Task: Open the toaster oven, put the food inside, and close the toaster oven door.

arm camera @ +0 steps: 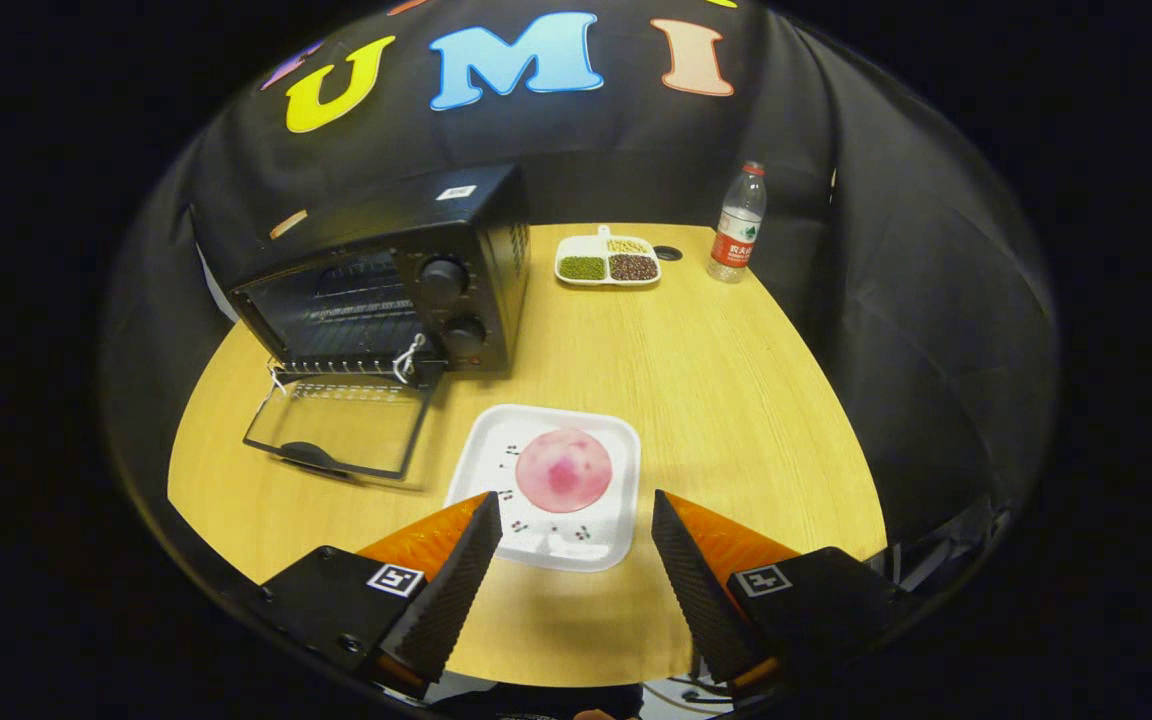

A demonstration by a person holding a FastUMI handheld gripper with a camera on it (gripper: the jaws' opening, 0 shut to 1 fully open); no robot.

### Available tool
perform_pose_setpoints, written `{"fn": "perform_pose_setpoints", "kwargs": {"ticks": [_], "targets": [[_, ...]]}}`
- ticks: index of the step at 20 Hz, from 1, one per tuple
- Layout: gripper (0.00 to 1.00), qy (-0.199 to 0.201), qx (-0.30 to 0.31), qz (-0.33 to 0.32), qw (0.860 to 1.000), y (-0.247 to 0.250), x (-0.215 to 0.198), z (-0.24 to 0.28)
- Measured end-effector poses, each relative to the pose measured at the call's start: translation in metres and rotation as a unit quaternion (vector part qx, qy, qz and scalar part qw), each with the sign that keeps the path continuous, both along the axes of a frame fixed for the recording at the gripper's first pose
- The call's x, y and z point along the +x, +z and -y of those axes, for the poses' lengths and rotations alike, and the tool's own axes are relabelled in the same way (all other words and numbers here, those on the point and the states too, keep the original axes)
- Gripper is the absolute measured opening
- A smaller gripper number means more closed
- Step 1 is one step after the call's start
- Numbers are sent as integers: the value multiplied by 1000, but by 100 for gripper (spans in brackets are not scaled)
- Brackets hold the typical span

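Black toaster oven (386,275); pink food (563,470), white plate (546,545); wood-grain table (726,400).

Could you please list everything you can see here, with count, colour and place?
toaster oven: one, black, far left on the table, door folded down open.
plate: one, white, square, just ahead of the tongs.
food: one, pink round piece, on the plate.
divided dish: one, white, holding green, dark red and pale grains, beyond the plate.
bottle: one, clear with red label, beside the dish.
table: one, light wood.
tongs: one pair, open, holding nothing.
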State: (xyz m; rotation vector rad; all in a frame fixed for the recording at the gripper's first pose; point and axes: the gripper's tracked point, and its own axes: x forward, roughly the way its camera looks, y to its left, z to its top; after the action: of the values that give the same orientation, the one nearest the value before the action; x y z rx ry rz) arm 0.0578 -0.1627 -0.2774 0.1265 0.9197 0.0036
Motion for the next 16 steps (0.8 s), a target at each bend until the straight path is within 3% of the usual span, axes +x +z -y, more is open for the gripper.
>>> {"fn": "perform_pose_setpoints", "kwargs": {"ticks": [7, 16], "targets": [[97, 2, 29, -96, 995, -51, 7, 37], [92, -18, 61, -196, 979, -84, -1, 29]]}}
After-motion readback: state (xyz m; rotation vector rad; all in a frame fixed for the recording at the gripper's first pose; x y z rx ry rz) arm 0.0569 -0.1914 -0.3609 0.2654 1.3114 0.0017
